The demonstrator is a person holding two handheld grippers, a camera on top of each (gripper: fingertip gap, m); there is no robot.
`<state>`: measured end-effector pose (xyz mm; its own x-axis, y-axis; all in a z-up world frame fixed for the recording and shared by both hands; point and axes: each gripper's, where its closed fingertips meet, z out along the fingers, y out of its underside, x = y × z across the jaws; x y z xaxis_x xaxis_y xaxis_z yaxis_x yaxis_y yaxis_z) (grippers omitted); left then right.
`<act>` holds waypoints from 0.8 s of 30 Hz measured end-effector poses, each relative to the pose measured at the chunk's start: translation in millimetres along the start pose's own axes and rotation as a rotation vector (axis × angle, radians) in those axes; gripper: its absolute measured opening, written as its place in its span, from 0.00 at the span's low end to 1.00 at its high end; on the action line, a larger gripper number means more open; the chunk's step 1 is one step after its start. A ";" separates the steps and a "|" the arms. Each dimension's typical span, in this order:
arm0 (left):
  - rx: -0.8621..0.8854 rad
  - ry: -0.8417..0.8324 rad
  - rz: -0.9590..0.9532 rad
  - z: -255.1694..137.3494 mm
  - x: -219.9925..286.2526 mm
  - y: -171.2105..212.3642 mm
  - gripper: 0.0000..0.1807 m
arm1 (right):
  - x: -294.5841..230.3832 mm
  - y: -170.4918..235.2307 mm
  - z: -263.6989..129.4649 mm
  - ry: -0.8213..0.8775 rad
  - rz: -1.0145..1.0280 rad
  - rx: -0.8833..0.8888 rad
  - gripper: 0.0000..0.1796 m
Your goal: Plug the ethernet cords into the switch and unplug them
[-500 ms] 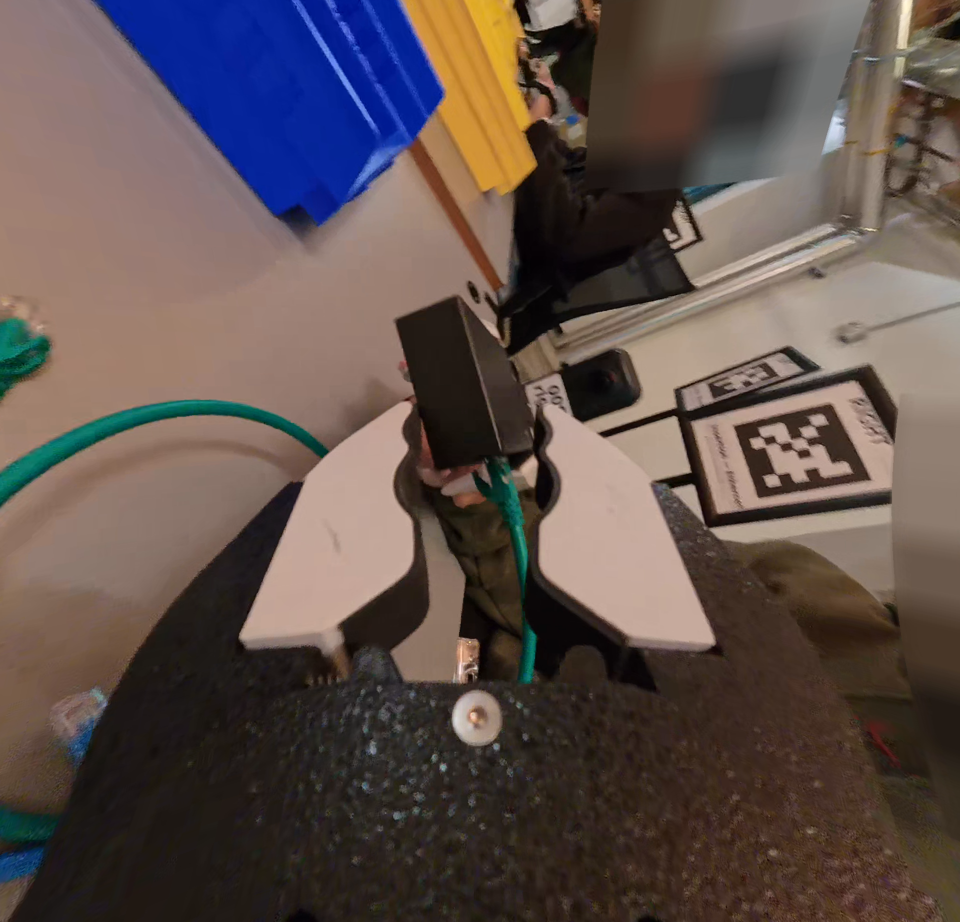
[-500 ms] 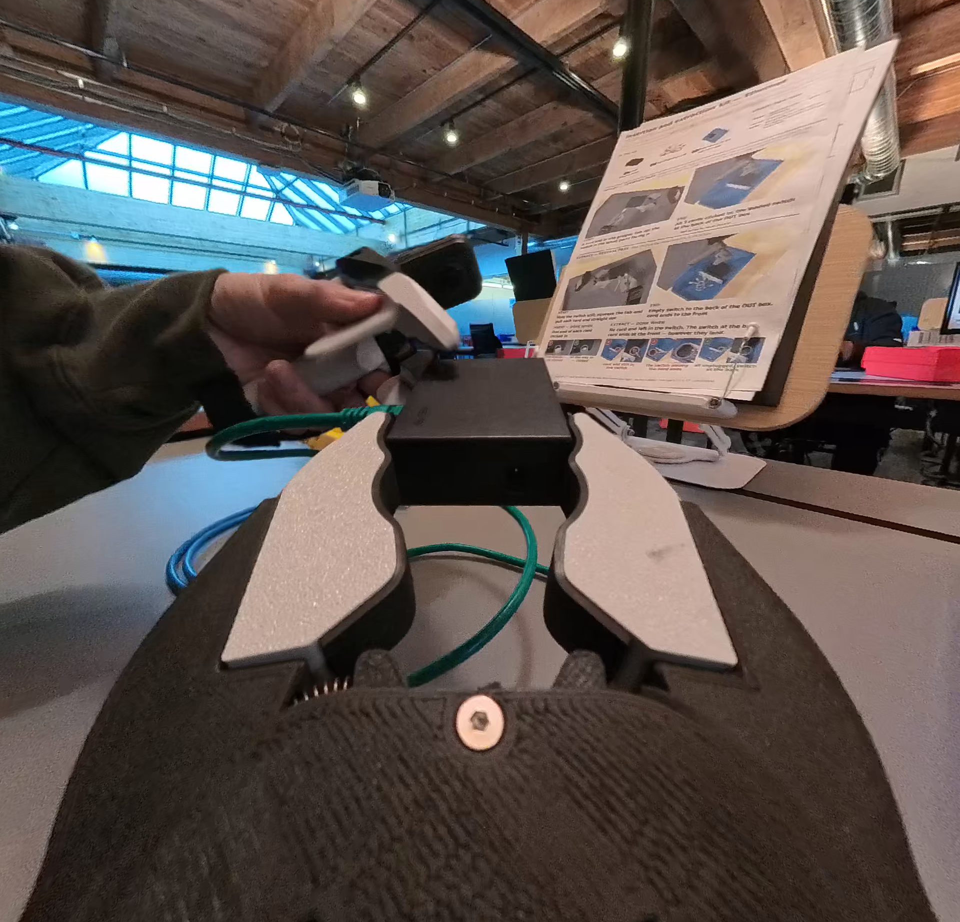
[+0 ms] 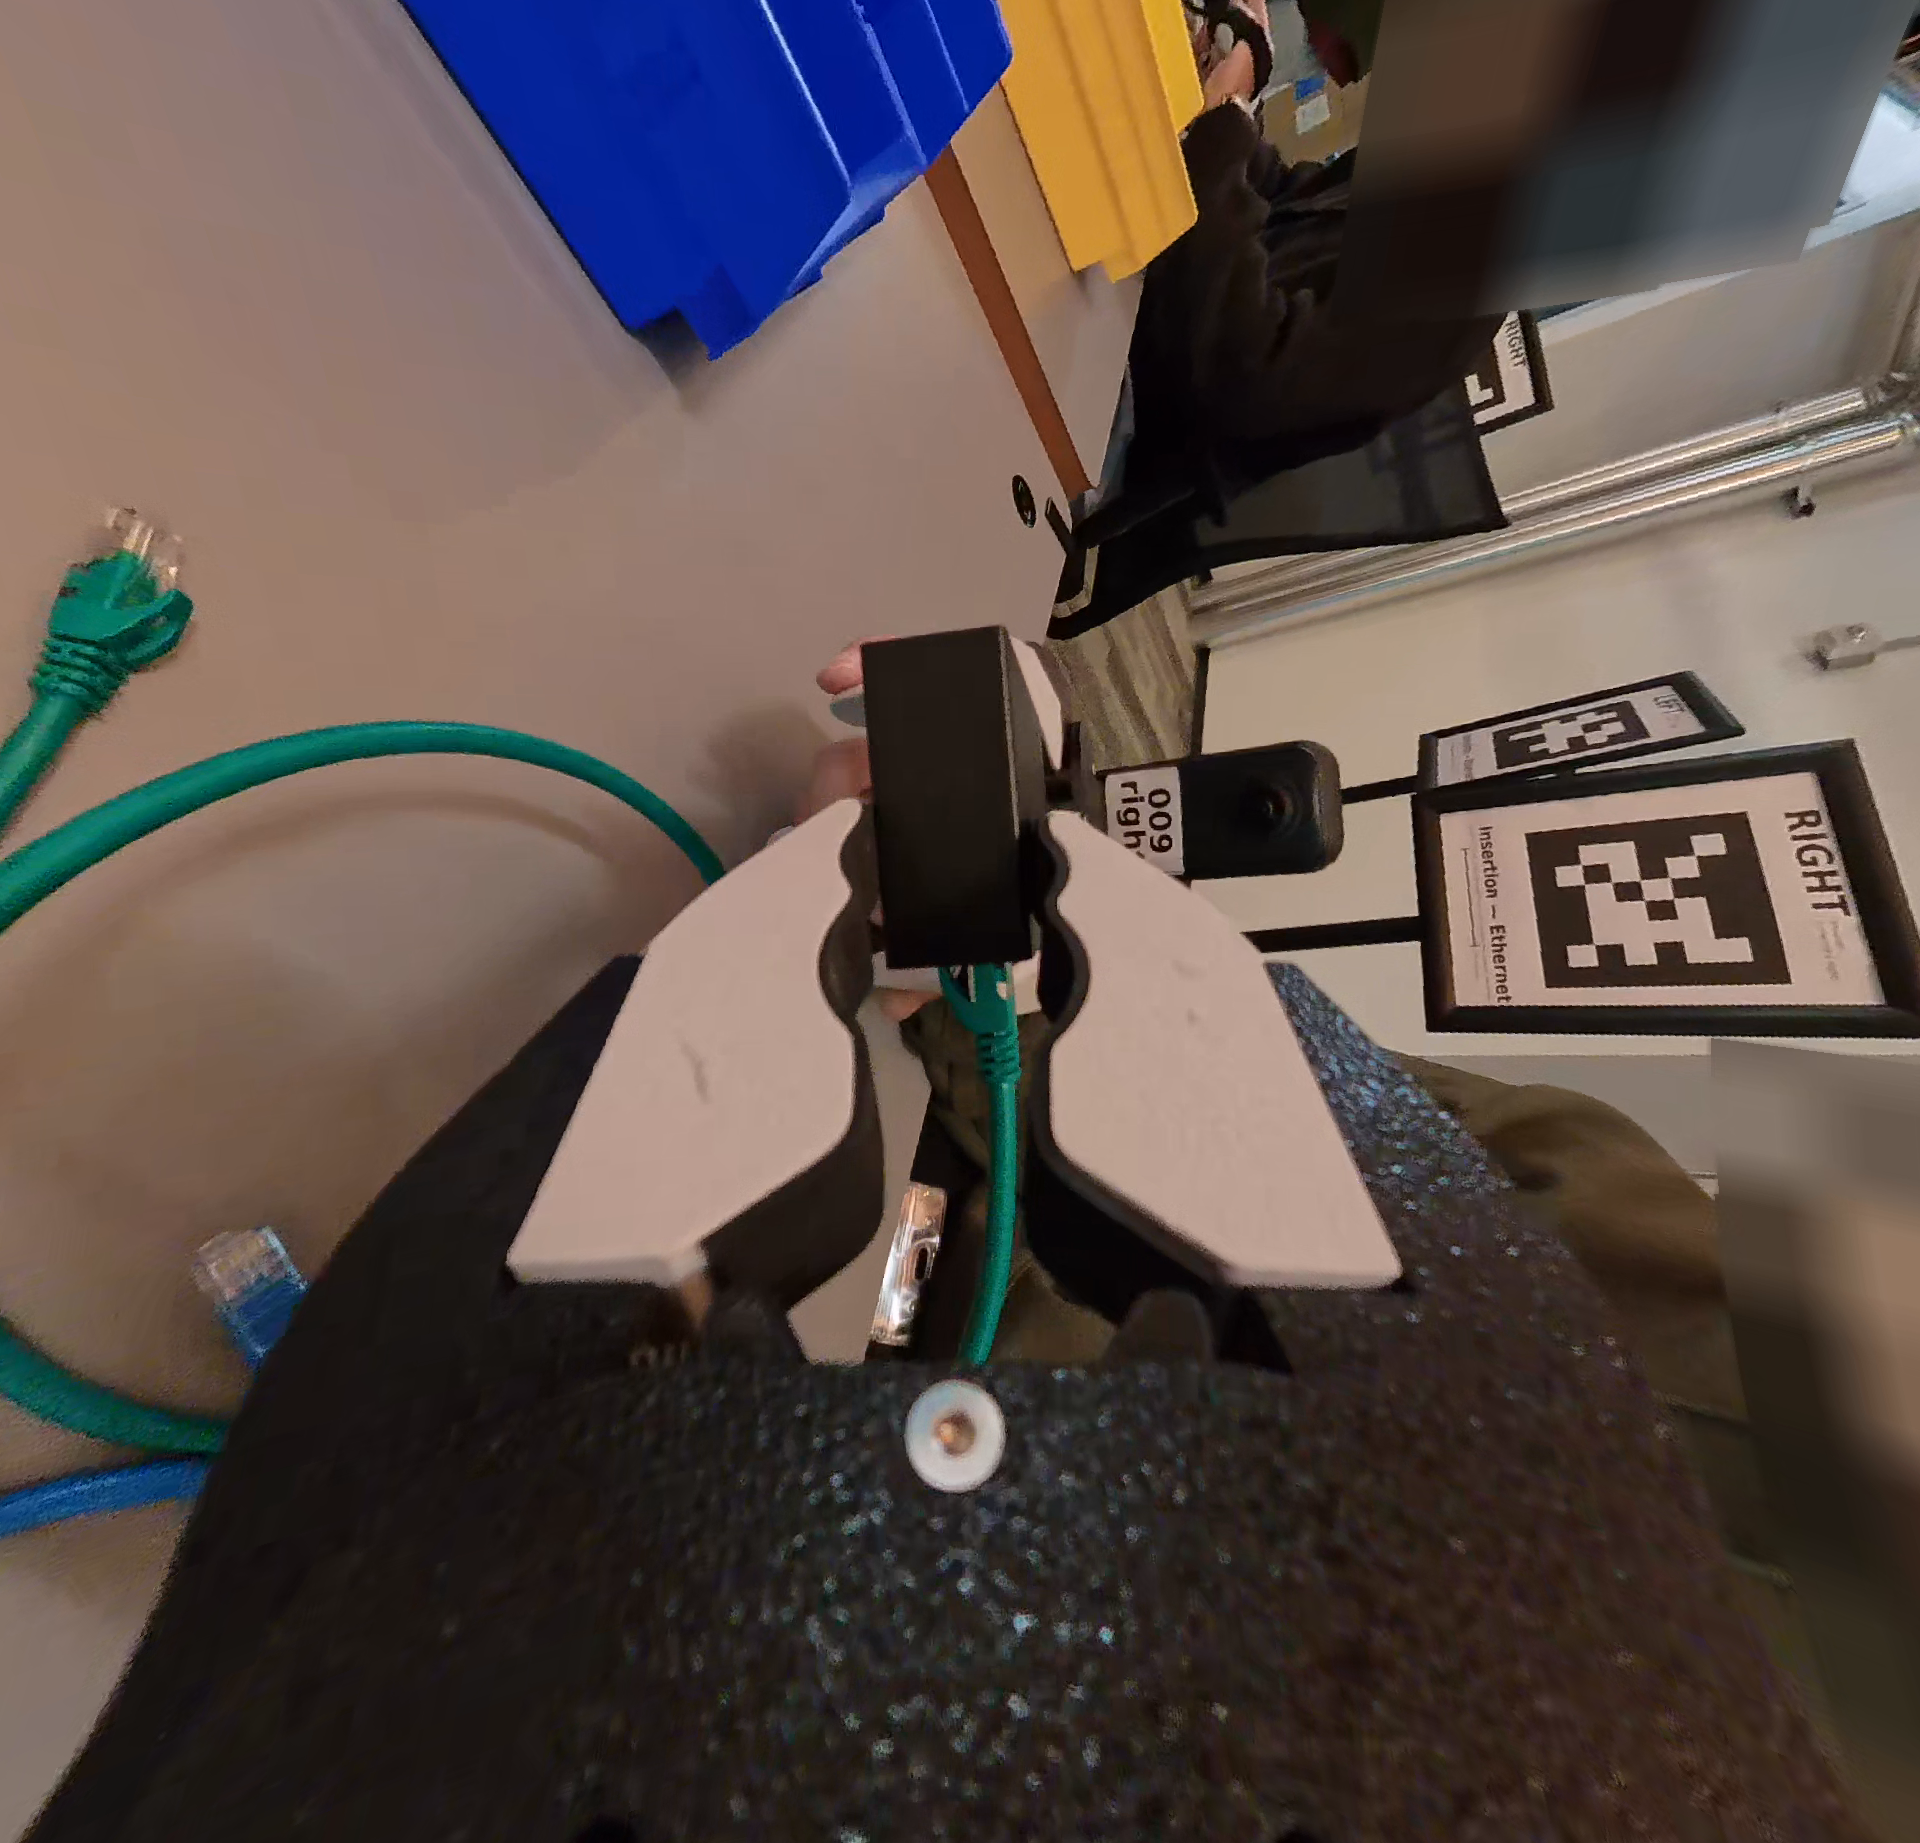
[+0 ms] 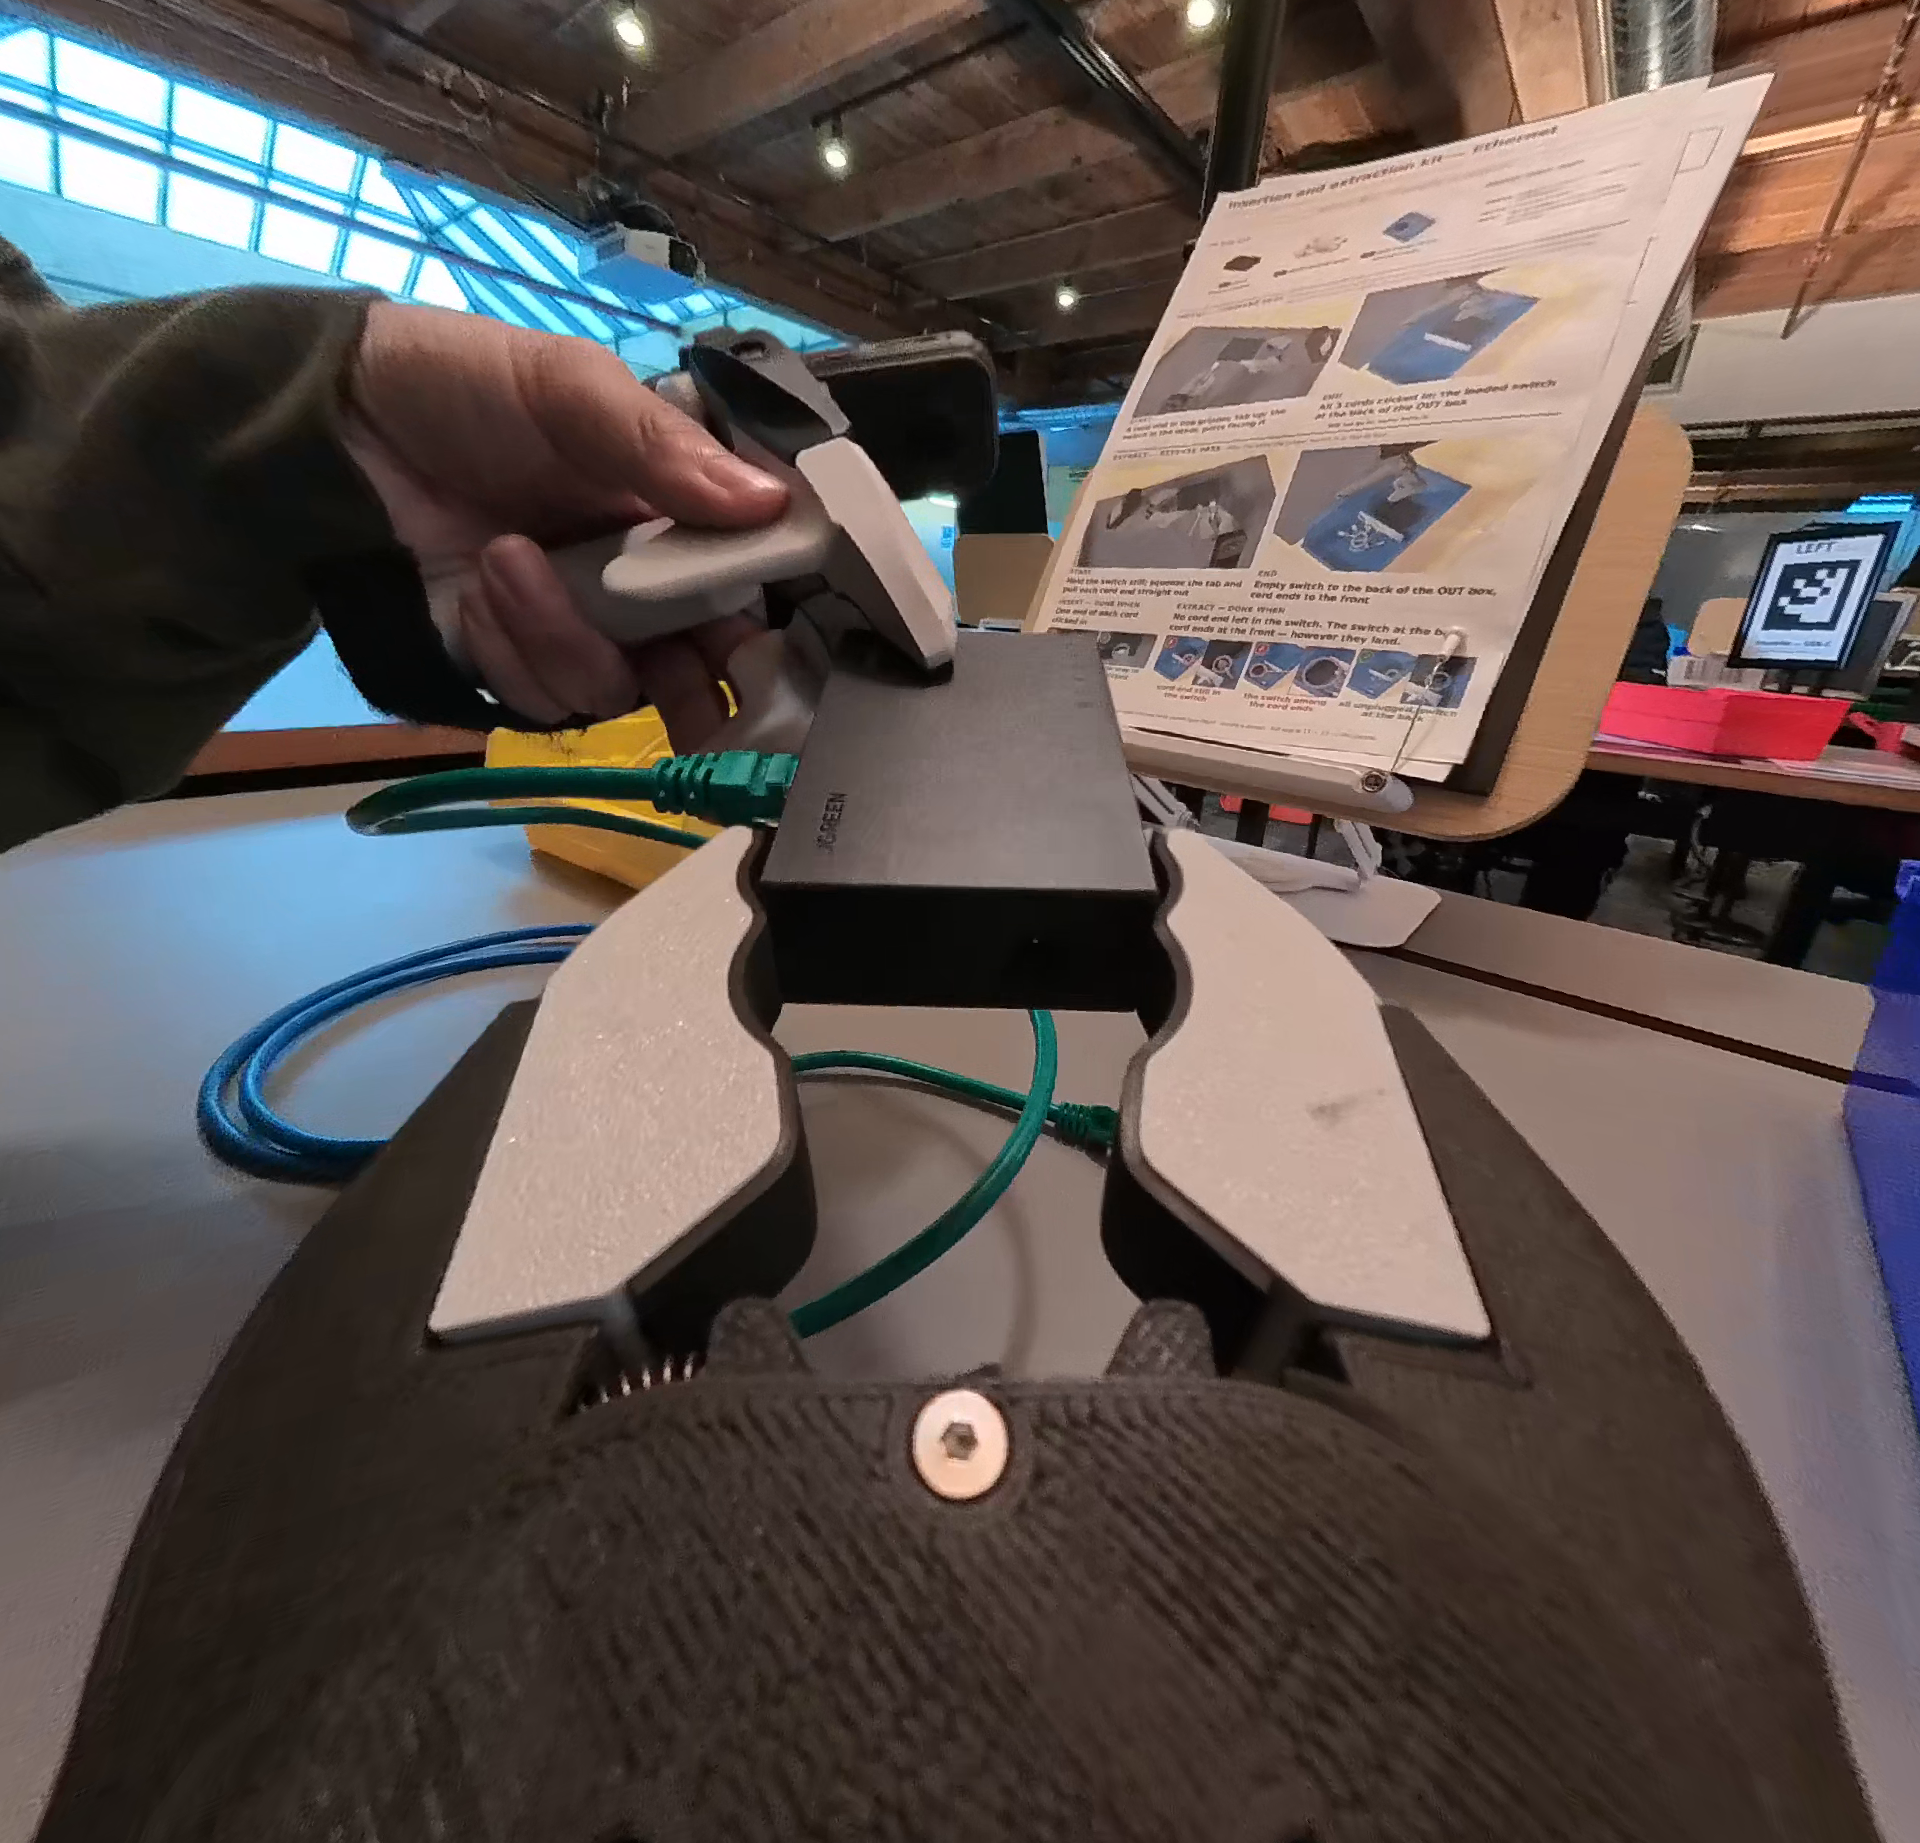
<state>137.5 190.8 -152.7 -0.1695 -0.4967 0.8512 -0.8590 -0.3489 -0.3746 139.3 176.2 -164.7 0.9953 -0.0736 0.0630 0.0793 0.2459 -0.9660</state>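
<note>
The black switch [image 4: 956, 744] is held above the table [image 4: 208, 962]. My right gripper [image 4: 958, 858] is shut on its near end, across its width. My left gripper [image 3: 951, 832] is shut on the switch [image 3: 935, 733] across its thin sides. From the right wrist view, one of its fingers [image 4: 883, 567] rests on the switch's far left corner. A green cord's plug [image 4: 727, 780] sits in the switch's left side, and the cord runs back between my left fingers [image 3: 997, 1149]. A loose green plug [image 3: 109, 598] and a blue plug [image 3: 244, 1274] lie on the table.
A blue cord [image 4: 281, 1097] and green cord [image 4: 966, 1201] loop on the table under the switch. Blue bins [image 3: 707, 110] and a yellow bin [image 3: 1101, 79] stand beyond. An instruction sheet on a stand [image 4: 1351, 443] is behind the switch. Framed marker signs [image 3: 1652, 900] stand to the side.
The switch has tilted, so its top now faces the right camera more. My left gripper has turned with it and sits on its far left corner. The green plug stays in.
</note>
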 end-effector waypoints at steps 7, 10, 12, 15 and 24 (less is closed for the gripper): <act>-0.021 -0.018 0.002 -3.7 -4.1 0.7 0.15 | 0.7 4.5 3.5 0.029 -0.028 -0.038 0.38; -0.035 -0.044 0.012 -5.5 -7.1 2.8 0.15 | -0.2 6.2 4.9 0.028 -0.034 -0.053 0.40; -0.040 -0.062 0.018 -5.8 -8.4 3.3 0.15 | -3.8 7.7 6.1 0.005 -0.041 -0.064 0.39; -0.042 -0.072 0.021 -6.5 -8.8 2.7 0.15 | -4.6 8.8 6.5 -0.018 -0.019 -0.072 0.38; 0.137 -0.110 0.211 -18.1 -7.9 -20.2 0.20 | 9.7 14.1 7.4 0.084 0.006 -0.117 0.37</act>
<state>147.5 216.1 -145.2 -0.2781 -0.6505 0.7068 -0.7354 -0.3292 -0.5924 150.5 186.1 -175.9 0.9872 -0.1540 0.0404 0.0611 0.1322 -0.9893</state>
